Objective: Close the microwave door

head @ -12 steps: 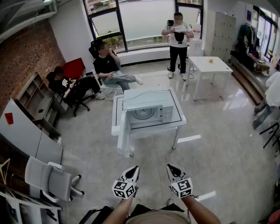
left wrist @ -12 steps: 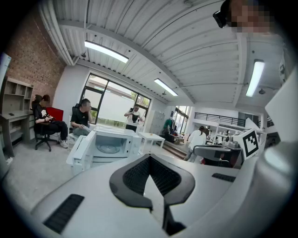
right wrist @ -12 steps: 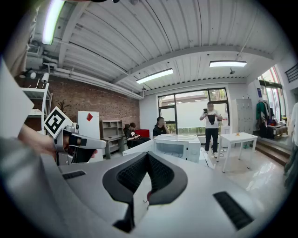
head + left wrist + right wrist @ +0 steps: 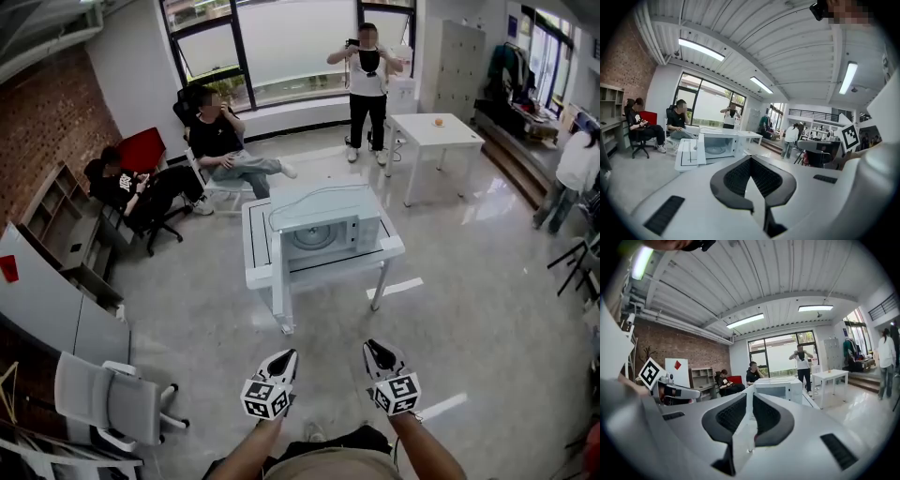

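We judge the microwave door, open at the table's near-left corner, light, stiff, free-swinging: push near its free edge w/ left gripper or right gripper, both jaws together & empty.

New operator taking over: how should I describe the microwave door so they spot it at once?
Mid-floor, in front of the big windows, a white table carries a white microwave. The door is the upright white panel swung out from the oven's left side toward the viewer, the only part jutting from the box.
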`<state>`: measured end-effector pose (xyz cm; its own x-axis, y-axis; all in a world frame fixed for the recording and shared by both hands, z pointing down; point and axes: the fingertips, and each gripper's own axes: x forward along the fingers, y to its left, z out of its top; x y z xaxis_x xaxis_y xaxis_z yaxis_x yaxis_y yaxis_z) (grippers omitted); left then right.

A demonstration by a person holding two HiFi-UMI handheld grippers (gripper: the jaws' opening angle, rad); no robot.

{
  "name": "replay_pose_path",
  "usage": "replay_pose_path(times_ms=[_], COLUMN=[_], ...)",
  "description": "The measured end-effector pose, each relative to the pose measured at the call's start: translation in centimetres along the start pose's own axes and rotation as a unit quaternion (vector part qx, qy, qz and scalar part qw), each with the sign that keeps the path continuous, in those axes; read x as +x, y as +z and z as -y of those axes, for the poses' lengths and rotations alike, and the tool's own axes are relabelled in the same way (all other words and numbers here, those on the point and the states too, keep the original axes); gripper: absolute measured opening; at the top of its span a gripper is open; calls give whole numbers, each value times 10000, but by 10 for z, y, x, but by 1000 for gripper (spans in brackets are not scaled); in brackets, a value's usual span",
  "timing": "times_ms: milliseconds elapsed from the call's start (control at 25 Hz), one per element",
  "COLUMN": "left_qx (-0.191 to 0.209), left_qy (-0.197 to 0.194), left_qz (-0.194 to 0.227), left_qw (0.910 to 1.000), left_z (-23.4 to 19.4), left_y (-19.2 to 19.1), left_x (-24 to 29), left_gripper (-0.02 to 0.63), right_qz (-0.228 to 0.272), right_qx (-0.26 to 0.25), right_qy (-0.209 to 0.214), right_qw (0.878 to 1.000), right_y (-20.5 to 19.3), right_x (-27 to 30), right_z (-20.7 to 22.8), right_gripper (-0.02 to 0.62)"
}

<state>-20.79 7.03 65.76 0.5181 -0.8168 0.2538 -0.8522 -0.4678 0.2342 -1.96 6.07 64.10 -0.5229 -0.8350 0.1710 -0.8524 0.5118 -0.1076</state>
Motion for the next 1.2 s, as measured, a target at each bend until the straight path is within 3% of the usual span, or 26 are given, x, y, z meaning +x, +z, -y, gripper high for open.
replay_pose_path(times_ms=[80,120,600,880,1200], left_qx=[-5,-19,-130,-6,114], left_qy=[1,5,40,155,386], left_qz=[5,13,-11,-36,-146], left_qw=[10000,10000,9999,9999,9991], left_z=[-7,-10,-40,-45,-69], left_y=[0,0,-2,1,-4], left_x=[-5,-7,-4,13,26], left_gripper=[3,3,8,63,83], right_qz=[-16,-41,9,-109,-121], right_qx=[135,150,153,59,85], right_qy=[82,103,87,388,627], right_qw=[9999,9998,9998,9992,9979], right_y=[-1,-1,6,7,4], right_x=[3,5,14,18,32], right_z=[-9,-13,-18,-5,7], right_gripper=[89,92,92,92,92])
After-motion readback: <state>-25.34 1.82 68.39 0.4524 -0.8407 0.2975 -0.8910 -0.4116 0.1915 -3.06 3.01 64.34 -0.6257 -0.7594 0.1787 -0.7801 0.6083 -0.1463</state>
